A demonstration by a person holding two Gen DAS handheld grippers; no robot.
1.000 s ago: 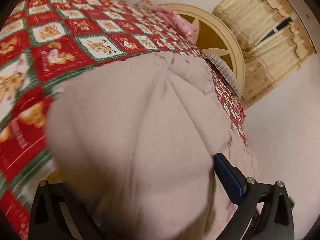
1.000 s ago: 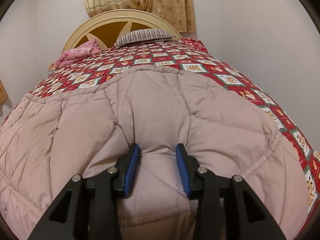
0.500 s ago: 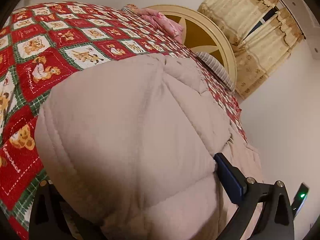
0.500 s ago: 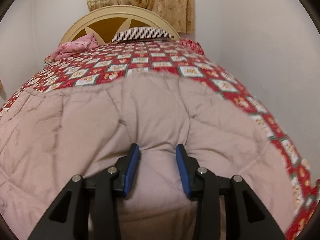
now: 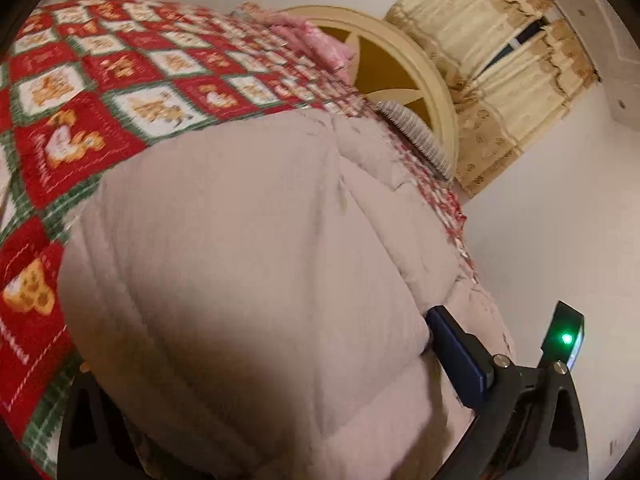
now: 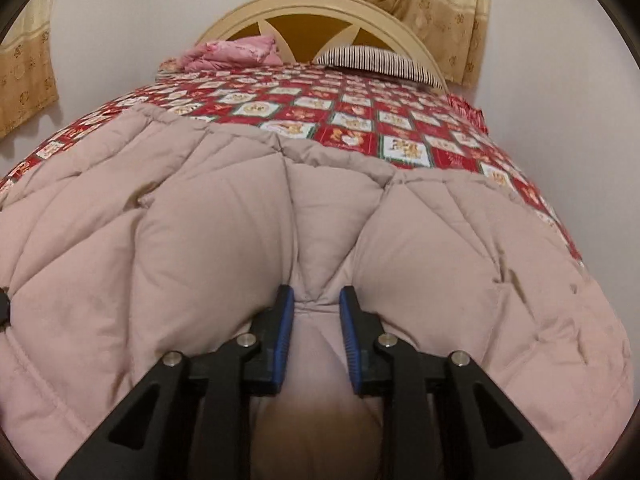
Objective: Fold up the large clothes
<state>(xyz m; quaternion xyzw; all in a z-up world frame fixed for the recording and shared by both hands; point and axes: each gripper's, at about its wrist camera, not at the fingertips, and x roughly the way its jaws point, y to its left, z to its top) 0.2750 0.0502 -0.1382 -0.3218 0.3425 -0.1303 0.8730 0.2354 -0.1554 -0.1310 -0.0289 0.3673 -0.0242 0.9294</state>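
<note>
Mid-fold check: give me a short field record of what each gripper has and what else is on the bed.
item: puffy beige quilted comforter, spread over the foot of the bed
left gripper: comforter bunched between its fingers, one finger hidden
right gripper: shut on a pinched comforter fold
bed cover: red checked bear-print quilt
at headboard: pink bundled fabric, striped pillow

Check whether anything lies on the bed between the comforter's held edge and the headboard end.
Nothing visible on the bedspread ahead of the comforter. The pink bundle and striped pillow lie right at the headboard. Both grippers, right, already grip it.
</note>
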